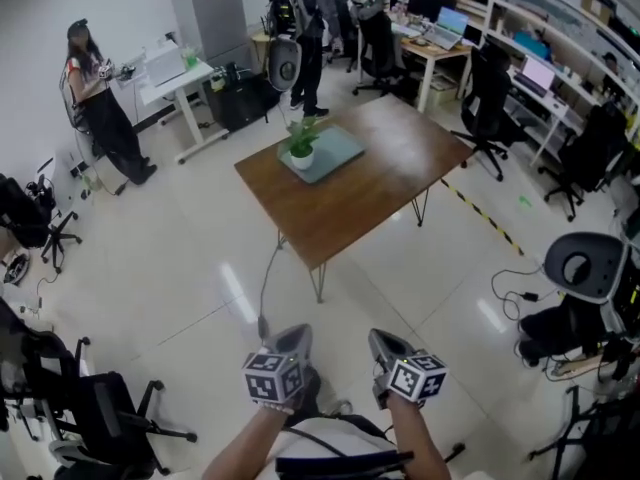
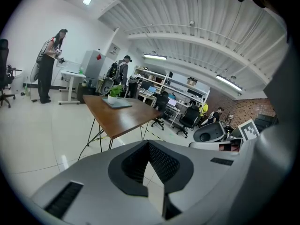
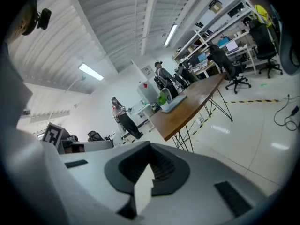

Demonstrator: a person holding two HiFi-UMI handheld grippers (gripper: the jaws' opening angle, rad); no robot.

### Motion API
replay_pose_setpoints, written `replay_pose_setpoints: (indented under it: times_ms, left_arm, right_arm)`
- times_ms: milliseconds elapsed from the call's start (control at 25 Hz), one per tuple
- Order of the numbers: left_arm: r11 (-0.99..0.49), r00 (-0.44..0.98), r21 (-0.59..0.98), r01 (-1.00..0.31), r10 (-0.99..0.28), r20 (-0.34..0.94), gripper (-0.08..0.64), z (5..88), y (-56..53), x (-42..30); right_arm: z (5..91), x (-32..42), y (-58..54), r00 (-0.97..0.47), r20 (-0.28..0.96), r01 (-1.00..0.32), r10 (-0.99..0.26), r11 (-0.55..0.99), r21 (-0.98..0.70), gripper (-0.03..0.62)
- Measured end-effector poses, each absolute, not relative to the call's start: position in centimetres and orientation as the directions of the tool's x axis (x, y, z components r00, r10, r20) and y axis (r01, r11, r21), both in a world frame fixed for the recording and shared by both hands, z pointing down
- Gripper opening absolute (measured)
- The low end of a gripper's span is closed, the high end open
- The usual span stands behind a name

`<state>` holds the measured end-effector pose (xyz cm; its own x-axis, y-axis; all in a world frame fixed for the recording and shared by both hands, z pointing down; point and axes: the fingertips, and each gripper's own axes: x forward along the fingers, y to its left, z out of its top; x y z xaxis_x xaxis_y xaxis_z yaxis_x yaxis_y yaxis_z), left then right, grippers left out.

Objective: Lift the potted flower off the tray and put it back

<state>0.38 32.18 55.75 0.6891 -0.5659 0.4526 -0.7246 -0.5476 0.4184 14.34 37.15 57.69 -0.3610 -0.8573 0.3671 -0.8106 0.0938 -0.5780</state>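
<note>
Both left gripper point(image 1: 290, 338) and right gripper point(image 1: 386, 342) — shut — face distant potted flower point(image 1: 300, 148).

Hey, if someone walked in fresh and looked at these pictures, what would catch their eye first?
Probably the brown wooden table standing alone in the middle of the floor, with a potted flower on a grey tray near its far corner. Next come the left hand-held gripper and the right hand-held gripper, both shut and empty, low in the head view and well short of the table.
</note>
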Motion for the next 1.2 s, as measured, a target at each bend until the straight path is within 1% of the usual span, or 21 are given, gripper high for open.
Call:
replay_pose_setpoints:
  times_ms: [200,520,840,1040,1200]
  left_arm:
    - [-0.541,0.689,0.427,-0.725,-0.571,0.446,-0.005,56.5,28.2,0.8]
    - [-0.529,0.691,0.446,-0.722,-0.588,0.421,-0.005,55.8,18.4,-0.1]
    - [-0.535,0.702,0.458,-0.710,-0.585,0.406,-0.005,55.3,9.9,-1.8]
    - [-0.537,0.710,0.468,-0.702,-0.575,0.406,-0.005,55.8,6.3,-2.7]
    - [-0.526,0.711,0.483,-0.700,-0.573,0.407,-0.005,56.2,4.0,-2.9]
  right_arm:
    - [58.0,14.1,32.6,-0.382,0.367,-0.814,-0.848,0.120,-0.569,0.008]
    - [56.9,13.6,22.4,-0.377,0.372,-0.830,-0.848,0.131,-0.542,0.008]
    - [56.2,11.4,12.6,-0.377,0.374,-0.840,-0.847,0.142,-0.524,0.008]
    - [57.0,9.7,9.0,-0.387,0.399,-0.845,-0.831,0.146,-0.514,0.008]
    - [57.3,10.1,6.3,-0.383,0.413,-0.851,-0.826,0.142,-0.505,0.009]
